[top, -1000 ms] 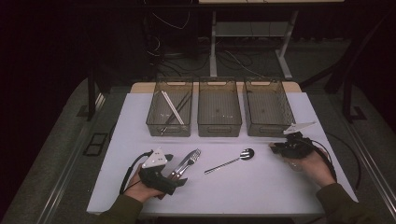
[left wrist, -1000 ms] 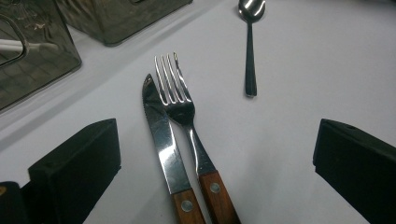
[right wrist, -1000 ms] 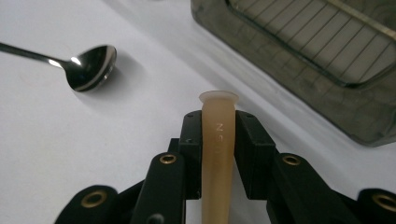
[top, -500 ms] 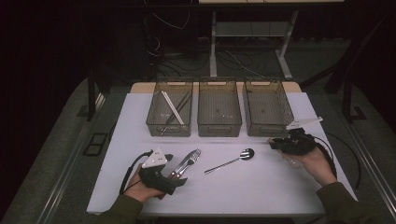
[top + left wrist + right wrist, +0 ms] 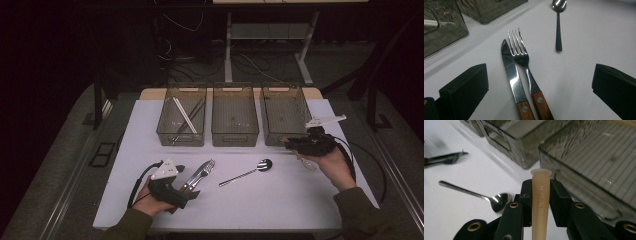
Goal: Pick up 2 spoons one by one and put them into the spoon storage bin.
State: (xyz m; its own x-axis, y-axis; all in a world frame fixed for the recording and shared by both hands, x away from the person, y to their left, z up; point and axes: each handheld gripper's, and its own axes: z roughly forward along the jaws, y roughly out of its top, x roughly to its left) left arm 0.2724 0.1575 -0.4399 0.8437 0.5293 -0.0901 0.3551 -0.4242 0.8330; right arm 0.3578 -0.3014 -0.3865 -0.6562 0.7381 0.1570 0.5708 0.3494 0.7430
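right jaws: pinched on a pale plastic spoon handle [image 5: 540, 202], flared end poking out past the pads, lettering visible on it
right gripper [image 5: 295, 146]: lifted off the table, just in front of the right bin [image 5: 285, 111]; bowl of the plastic spoon hangs under the hand
left jaws: spread wide, nothing between the pads
left gripper [image 5: 192, 186]: resting on the table [image 5: 320, 200] near-left, knife [image 5: 511, 72] and fork [image 5: 520, 51] lying side by side, touching, between its jaws
metal spoon [image 5: 245, 173]: flat on the table, mid, well apart from both grippers
bins: left bin [image 5: 181, 116] holds chopsticks; middle bin [image 5: 235, 116] looks about empty
step: sorting cutlery, I'd say; plastic spoon picked, transfer underway
next: carry it over the right bin's near wall, tip handle down, release inside; watch the wall clearance
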